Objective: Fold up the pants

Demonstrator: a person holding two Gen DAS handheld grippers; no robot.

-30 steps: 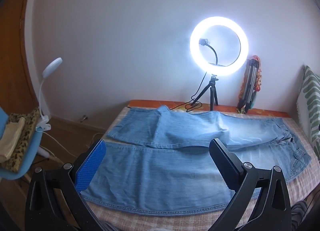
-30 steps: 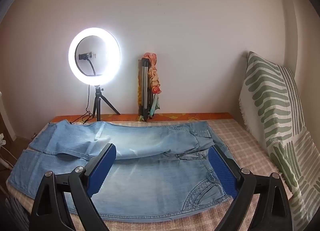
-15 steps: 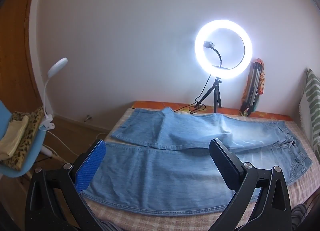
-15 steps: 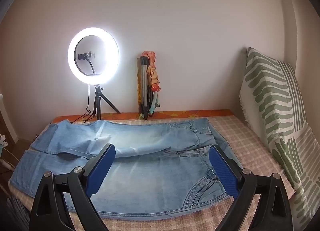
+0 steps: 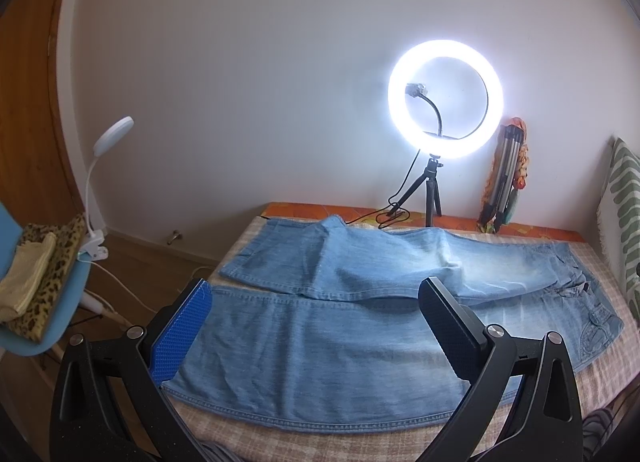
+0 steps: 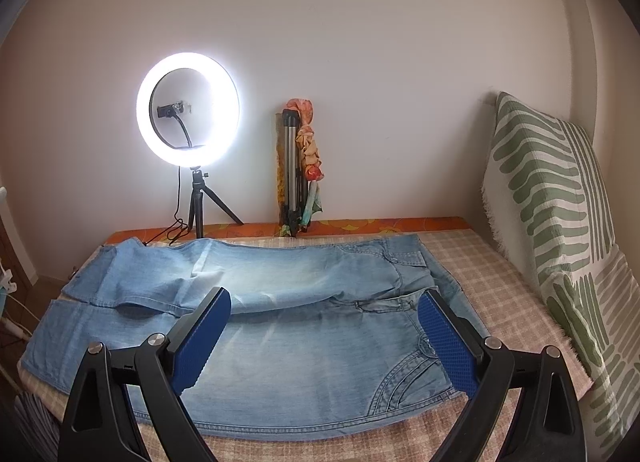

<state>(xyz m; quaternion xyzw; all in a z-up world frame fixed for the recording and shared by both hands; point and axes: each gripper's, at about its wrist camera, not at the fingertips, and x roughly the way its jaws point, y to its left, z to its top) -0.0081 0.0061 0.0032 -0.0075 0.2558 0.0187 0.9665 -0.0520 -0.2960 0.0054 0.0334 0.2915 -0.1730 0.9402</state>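
My left gripper (image 5: pixel 316 328) and right gripper (image 6: pixel 324 338) are both wide apart, holding nothing, above the near leg. The jeans (image 5: pixel 360 322) lie flat across the bed (image 6: pixel 500 286). I think I should grab the near edge at both ends and lift evenly.

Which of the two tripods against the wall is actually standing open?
The small black tripod under the glowing ring light: its legs are spread. The silver tripod beside it is folded shut, leaning.

Pants (image 5: pixel 344 326) flat on bed (image 6: pixel 508 294); ring light (image 6: pixel 188 107) behind, folded tripod (image 6: pixel 292 165) right of it, pillow (image 6: pixel 560 201) apparently far right.
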